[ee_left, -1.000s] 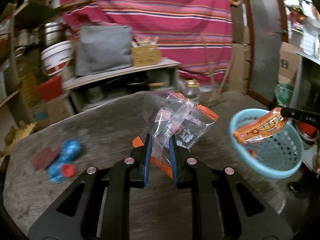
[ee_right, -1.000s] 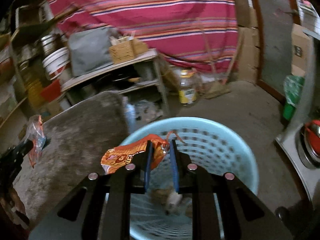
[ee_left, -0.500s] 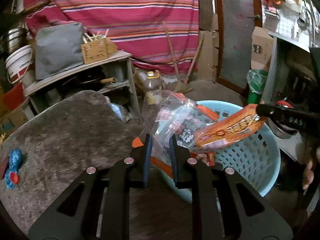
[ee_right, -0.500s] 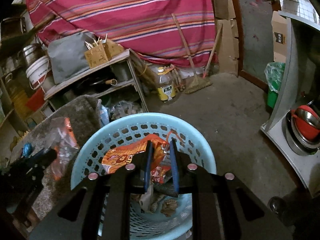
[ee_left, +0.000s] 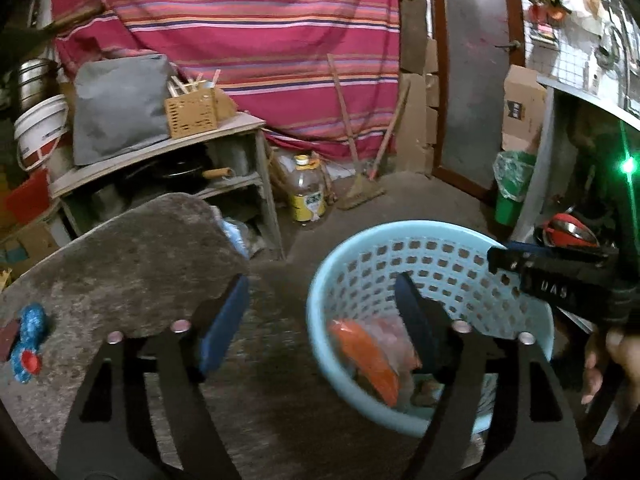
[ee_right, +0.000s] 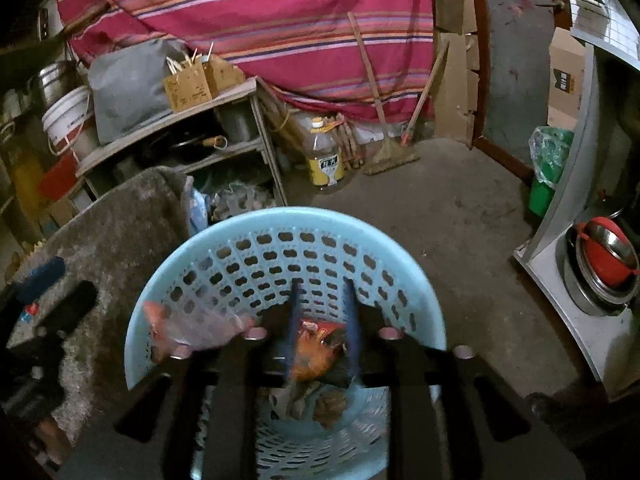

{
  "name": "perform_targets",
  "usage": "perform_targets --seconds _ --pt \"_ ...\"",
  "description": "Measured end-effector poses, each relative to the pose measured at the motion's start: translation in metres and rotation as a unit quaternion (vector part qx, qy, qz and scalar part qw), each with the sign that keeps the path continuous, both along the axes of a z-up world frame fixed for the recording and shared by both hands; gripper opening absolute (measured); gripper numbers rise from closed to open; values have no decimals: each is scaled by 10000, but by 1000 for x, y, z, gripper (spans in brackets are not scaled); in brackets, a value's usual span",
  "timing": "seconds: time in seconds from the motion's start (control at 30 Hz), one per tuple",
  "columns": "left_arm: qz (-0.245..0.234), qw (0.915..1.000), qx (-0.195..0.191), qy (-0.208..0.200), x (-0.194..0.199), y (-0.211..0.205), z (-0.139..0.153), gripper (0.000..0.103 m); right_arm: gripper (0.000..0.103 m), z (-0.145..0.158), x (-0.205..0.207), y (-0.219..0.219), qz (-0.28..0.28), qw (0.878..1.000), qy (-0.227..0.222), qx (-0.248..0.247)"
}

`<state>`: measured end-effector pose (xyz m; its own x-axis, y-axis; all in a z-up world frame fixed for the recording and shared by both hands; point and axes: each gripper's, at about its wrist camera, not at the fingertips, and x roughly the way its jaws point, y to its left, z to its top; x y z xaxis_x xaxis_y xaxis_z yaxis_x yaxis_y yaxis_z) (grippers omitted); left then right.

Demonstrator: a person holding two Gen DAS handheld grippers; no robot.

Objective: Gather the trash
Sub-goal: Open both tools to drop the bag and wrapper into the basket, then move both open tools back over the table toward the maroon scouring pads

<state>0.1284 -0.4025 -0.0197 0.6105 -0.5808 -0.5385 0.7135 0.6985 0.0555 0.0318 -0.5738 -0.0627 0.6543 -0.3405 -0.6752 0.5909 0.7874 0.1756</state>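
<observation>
Below my right hand-held gripper (ee_right: pixel 322 312) I see the basket (ee_right: pixel 280 220) with wrappers (ee_right: pixel 316 352) inside. The table (ee_left: pixel 120 256) lies left of it, a shelf (ee_left: pixel 160 152) behind, a bottle (ee_right: pixel 324 156) on the floor beyond.

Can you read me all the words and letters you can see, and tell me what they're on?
"DAS": white letters on the right hand-held gripper.
Oil bottle: yellow label, characters too blurred to read.
Cardboard box: dark printed mark, too small to read.
White bucket: line of print, too small to read.

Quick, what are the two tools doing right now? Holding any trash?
Left tool: jaws opening, holding nothing; its clear bag is dropping into the blue basket.
Right tool: jaws opening, orange wrapper falling free below.
</observation>
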Motion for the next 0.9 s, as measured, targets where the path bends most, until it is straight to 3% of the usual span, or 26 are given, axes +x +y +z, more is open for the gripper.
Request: perform_targets --seconds 0.03,0.17,0.3,0.4,0.67,0.9 --pt "75 10000 -36 23 3 7 2 82 65 0 2 1 23 10000 9 -15" --pt "335 9994 -34 -16 13 34 9 89 76 1 9 11 -28 9996 154 -217" --pt "673 9975 -66 -198 23 74 17 97 78 4 18 23 6 9996 164 -243" --pt "891 9958 -87 -211 36 109 19 97 88 6 30 39 154 9989 187 -398" --pt "1553 9873 227 -260 81 189 14 97 88 15 59 87 521 9971 69 -551" --pt "2013 9789 237 -274 115 242 13 97 88 21 87 127 844 9940 2 -698"
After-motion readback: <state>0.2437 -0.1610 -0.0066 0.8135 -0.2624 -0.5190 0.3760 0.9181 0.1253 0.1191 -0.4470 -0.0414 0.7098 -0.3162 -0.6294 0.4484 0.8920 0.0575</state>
